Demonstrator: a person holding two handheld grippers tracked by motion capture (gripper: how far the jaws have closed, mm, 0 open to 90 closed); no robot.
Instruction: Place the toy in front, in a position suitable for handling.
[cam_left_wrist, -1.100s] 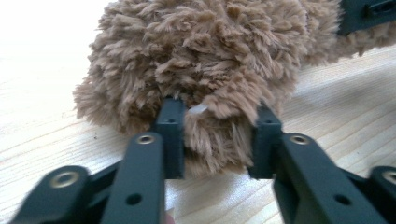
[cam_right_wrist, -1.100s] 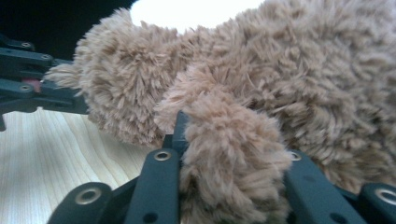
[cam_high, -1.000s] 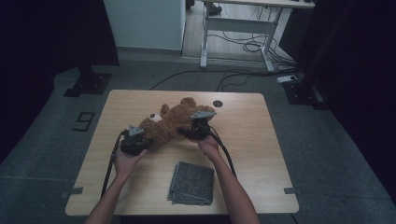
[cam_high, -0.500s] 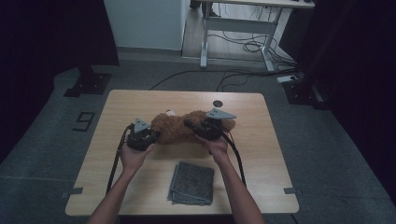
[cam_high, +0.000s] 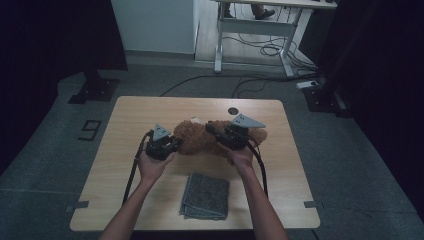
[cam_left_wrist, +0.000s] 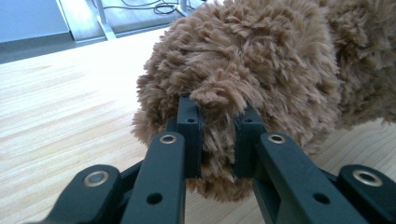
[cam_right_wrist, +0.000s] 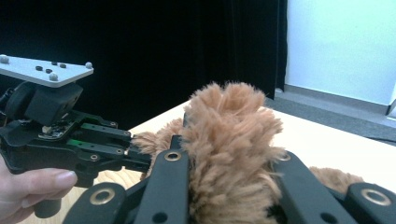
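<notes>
High view: my left gripper (cam_high: 176, 144) and right gripper (cam_high: 216, 131) both clamp the plush bear (cam_high: 200, 140); folded cloth (cam_high: 205, 195) untouched, goal unclear.

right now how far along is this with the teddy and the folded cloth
Done: both tools have a grip on the brown plush bear. The left tool pinches a tuft of its fur, and the right tool is clamped on another part. In hand: the bear is held between them mid-table. Left: the folded grey cloth lies untouched near the front edge; what it is for is unclear.
</notes>
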